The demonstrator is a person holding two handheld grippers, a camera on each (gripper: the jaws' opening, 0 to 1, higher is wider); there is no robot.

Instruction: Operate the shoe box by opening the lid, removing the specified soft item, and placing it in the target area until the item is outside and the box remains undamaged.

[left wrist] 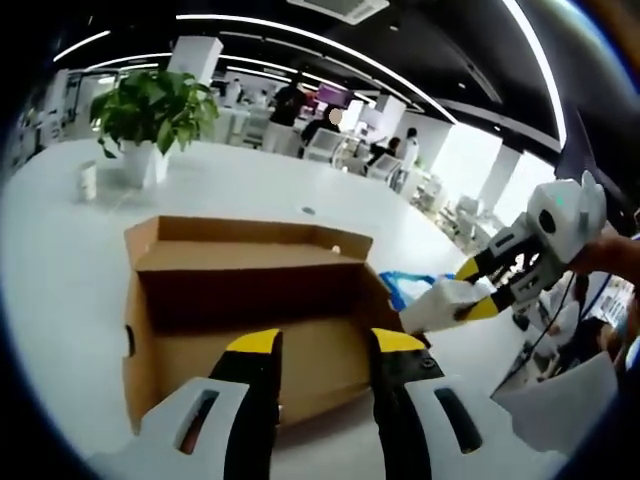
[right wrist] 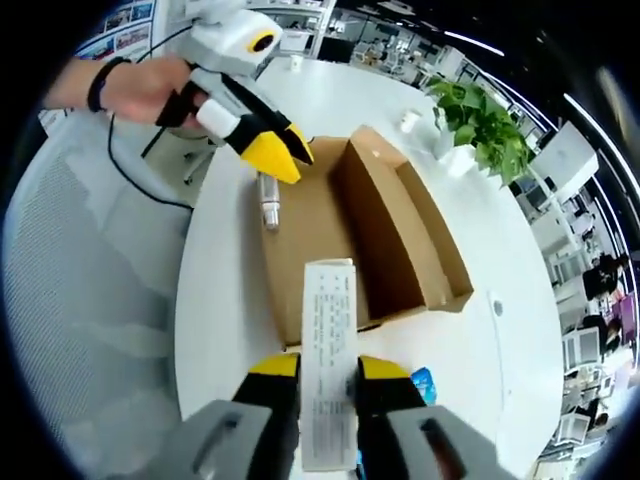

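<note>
White tabletop (left wrist: 60, 260) in an open office carries a potted plant (left wrist: 150, 115) and the open cardboard shoe box (left wrist: 250, 300). Hovering at the box's near side, the left gripper (left wrist: 325, 345) has its jaws spread apart and holds nothing. Beside the box, the right gripper (right wrist: 328, 368) pinches a white printed packet (right wrist: 328, 350) between its jaws, outside and just above the box edge.

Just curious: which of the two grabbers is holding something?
The right gripper: it pinches a white printed strip. The left gripper hovers open over the cardboard box.
</note>
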